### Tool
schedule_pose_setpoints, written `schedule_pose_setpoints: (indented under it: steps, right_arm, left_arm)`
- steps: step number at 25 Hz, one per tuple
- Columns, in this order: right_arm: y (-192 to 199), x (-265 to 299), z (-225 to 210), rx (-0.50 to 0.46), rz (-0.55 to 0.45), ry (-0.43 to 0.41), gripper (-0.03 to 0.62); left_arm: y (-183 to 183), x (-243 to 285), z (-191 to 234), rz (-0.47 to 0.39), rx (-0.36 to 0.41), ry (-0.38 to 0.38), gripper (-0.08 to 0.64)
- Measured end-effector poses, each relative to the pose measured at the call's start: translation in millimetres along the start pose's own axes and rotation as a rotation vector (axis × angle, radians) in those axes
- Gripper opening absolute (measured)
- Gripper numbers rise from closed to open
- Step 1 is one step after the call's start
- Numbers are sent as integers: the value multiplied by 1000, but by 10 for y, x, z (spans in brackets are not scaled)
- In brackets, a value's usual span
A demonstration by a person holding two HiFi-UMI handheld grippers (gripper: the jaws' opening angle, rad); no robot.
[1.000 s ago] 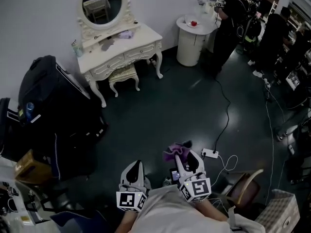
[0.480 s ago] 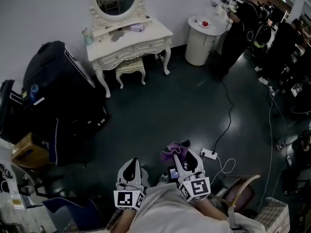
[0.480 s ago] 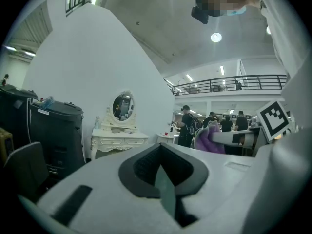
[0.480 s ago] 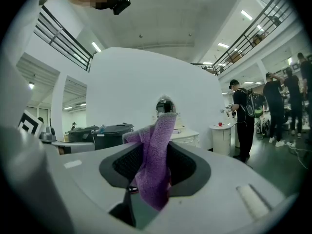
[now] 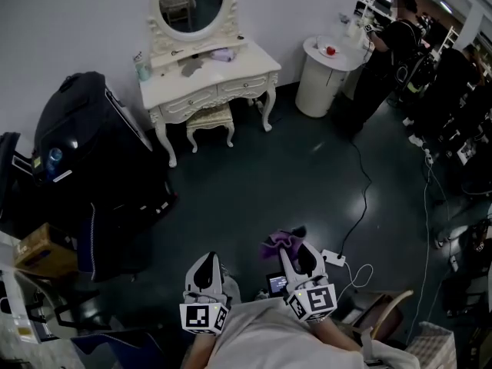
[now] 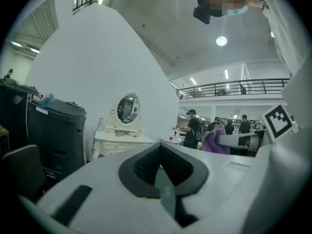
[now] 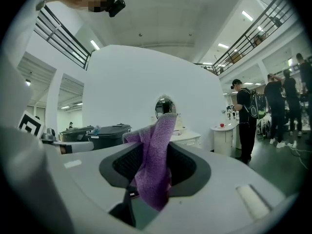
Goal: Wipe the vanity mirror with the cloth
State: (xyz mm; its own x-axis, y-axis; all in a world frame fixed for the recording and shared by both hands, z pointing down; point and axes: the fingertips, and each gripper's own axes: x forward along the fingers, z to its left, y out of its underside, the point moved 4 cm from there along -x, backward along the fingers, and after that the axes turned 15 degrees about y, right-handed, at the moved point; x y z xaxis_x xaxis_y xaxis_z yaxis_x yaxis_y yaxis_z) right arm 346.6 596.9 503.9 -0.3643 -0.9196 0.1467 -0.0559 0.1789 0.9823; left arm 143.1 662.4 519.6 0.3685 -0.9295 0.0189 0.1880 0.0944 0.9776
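Purple cloth (image 7: 155,156) sits pinched in the right claw (image 5: 297,257), jaws clamped on its middle with a loose flap sticking up beyond the tips. The left claw (image 5: 206,272) is drawn together with nothing between its pads, held low at the bottom of the frame beside its partner. The vanity mirror (image 5: 193,1) is an oval in a white carved frame, up at the top of the frame just left of centre. It stands well apart from both claws, with dark floor in between, so by my read the step in hand is the approach and no wiping has begun.

To do it well, I'd keep that pinch firm and leave the free flap out to meet the glass flat. I'd also steer clear of the power strip (image 5: 333,257) and its cable at lower right. Then comes a reach over the stool (image 5: 209,118) and the worktop (image 5: 231,74) without knocking the bottle (image 5: 142,68).

Writing? None I can read: only black-and-white square markers on the claw cubes.
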Motion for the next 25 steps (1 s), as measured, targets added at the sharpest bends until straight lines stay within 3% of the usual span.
schedule_pose_setpoints:
  steps: [7, 11, 15, 25]
  right_arm:
    - [-247, 662, 368, 19, -57, 72, 166]
    - [-357, 868, 481, 36, -94, 126, 166]
    - [-442, 1113, 564, 44, -115, 174, 167]
    - [-430, 1693, 740, 23, -77, 148, 167]
  left_arm:
    - [-367, 346, 904, -33, 33, 47, 2]
    - [-591, 411, 1162, -47, 74, 82, 2]
    - [-755, 440, 1475, -60, 84, 67, 2]
    - [-789, 624, 1916, -27, 72, 58, 2]
